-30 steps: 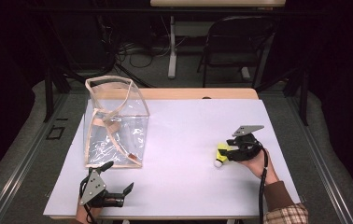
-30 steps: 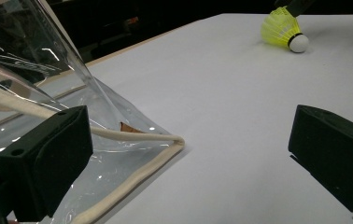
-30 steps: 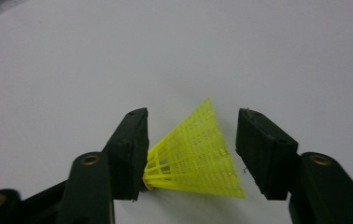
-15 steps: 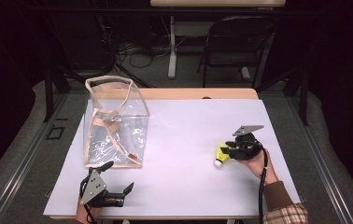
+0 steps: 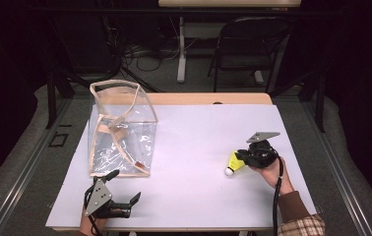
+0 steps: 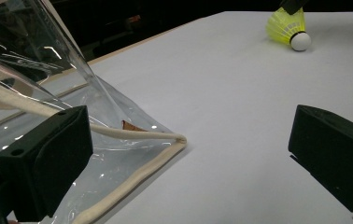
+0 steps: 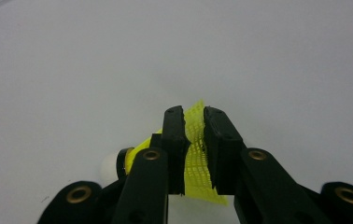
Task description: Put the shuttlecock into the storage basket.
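From my screen I see a white surface (image 5: 194, 147) with a strip of bare wood (image 5: 208, 99) along its far edge. Beyond it a dark folding chair (image 5: 245, 46) stands on the grey floor (image 5: 21, 147), near a white post (image 5: 180, 54) and tangled cables (image 5: 139, 51). A small square outline (image 5: 57, 140) (tape, I think) marks the floor at the left.

A clear plastic bag (image 5: 122, 130) stands at the table's (image 5: 194, 132) left side. A yellow shuttlecock (image 5: 234, 163) lies right. Between them the tabletop is open.
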`<state>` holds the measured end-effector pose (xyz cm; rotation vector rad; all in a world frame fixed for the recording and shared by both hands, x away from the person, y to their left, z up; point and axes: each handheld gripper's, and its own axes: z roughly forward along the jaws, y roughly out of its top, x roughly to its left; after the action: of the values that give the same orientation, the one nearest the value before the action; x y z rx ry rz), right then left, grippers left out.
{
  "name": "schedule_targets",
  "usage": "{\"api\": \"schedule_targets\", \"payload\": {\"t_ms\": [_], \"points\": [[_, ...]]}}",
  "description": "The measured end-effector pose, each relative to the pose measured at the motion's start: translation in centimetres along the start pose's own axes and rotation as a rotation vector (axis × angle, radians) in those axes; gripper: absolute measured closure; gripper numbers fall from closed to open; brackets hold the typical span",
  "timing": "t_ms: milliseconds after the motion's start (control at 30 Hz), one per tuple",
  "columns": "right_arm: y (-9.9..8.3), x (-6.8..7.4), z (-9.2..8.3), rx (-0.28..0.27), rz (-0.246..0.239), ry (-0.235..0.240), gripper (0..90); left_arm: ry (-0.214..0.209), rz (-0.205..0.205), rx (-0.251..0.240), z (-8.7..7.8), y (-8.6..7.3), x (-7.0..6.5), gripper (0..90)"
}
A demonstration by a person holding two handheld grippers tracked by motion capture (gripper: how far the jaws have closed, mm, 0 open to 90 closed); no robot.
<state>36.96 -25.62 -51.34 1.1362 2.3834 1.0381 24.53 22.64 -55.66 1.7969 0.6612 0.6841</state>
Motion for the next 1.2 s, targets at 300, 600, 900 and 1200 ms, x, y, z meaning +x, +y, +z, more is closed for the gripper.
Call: {"api": "schedule_targets", "payload": {"t_ms": [300, 600, 900, 1200], "points": [[0.1, 0.3, -0.5, -0.007, 0.000, 0.000, 89.7, -0.001, -0.001, 0.000, 0.0, 0.0, 0.0, 0.0], [0.6, 1.1, -1.4, -0.036, -0.014, 0.018, 90.0, -0.001, 0.000, 0.001, 0.0, 0.0, 0.0, 0.0], [1.1, 2.2, -2.4, -0.061, -0.053, -0.022, 90.0, -0.001, 0.000, 0.000, 0.0, 0.0, 0.0, 0.0], [1.3, 2.6, -3.0, -0.083, -0.055, -0.035, 90.0, -0.005, 0.005, 0.001, 0.0, 0.0, 0.0, 0.0]]}}
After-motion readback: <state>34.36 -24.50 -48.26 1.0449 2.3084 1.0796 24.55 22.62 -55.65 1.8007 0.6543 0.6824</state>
